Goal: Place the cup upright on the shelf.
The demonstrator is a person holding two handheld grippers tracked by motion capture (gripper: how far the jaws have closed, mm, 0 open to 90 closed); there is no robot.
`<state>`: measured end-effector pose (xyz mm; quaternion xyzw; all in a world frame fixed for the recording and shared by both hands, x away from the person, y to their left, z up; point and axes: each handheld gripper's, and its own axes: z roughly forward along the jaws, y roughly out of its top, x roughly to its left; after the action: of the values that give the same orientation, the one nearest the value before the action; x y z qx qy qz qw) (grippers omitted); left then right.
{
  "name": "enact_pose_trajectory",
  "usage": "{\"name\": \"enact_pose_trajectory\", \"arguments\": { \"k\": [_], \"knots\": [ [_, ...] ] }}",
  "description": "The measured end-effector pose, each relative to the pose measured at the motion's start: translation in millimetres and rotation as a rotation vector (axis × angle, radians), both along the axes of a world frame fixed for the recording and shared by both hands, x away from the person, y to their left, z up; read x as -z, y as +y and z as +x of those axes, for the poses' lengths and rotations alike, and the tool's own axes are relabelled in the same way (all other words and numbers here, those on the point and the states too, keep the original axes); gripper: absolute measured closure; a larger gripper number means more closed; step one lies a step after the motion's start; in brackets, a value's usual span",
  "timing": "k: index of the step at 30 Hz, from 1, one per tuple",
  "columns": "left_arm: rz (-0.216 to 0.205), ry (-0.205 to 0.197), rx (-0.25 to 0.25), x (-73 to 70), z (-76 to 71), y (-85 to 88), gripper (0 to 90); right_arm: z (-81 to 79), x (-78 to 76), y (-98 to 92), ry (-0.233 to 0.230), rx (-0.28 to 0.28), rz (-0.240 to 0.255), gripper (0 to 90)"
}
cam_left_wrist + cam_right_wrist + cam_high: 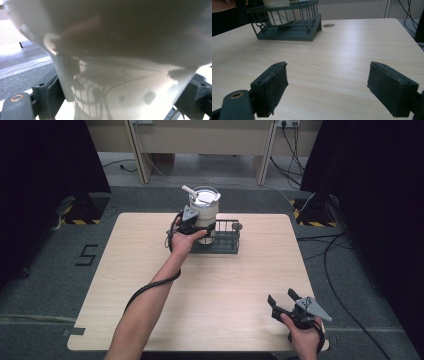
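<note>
A tall white cylindrical tumbler [205,215] with a clear lid and a white straw is seen in the high view standing upright in the left end of a dark green wire basket [227,240]. The basket is placed on the far middle part of a light wooden table [210,295]. The lower part of the tumbler is enclosed by the basket's wire wall, and the upper part rises well above the rim.

The left gripper [192,226] is positioned against the left side of the tumbler, just above the basket's rim. In the left gripper view, the white tumbler wall [125,82] is held between the two black jaws, which press against it on either side; the jaws are closed on the tumbler. The basket's wires are reflected in the glossy tumbler surface. The left forearm is extended across the table from the near edge, with the gripper's black cable trailing along it.

The right gripper [284,304] is held low over the near right corner of the table, well apart from the basket. In the right gripper view [327,82], its two padded black jaws are spread wide with bare table surface between them, and nothing is gripped. In the same view the wire basket [287,32] is seen farther off, with the tumbler's lower body [277,11] visible behind its wires.
</note>
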<state>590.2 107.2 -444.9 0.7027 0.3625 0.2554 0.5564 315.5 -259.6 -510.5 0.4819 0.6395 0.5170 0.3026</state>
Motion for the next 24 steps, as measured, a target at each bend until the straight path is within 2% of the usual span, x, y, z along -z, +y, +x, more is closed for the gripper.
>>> {"name": "enact_pose_trajectory", "arguments": {
  "k": [15,24],
  "knots": [
    [-0.007,-0.018,0.009,3.1,-0.9,0.8,10.2,0.0,0.0,1.1,0.003,-0.007,-0.006,16.5],
    [0.003,-0.028,0.024,3.8,0.1,1.1,9.6,0.3,0.3,1.8,0.006,-0.01,-0.01,16.4]
  ]
}}
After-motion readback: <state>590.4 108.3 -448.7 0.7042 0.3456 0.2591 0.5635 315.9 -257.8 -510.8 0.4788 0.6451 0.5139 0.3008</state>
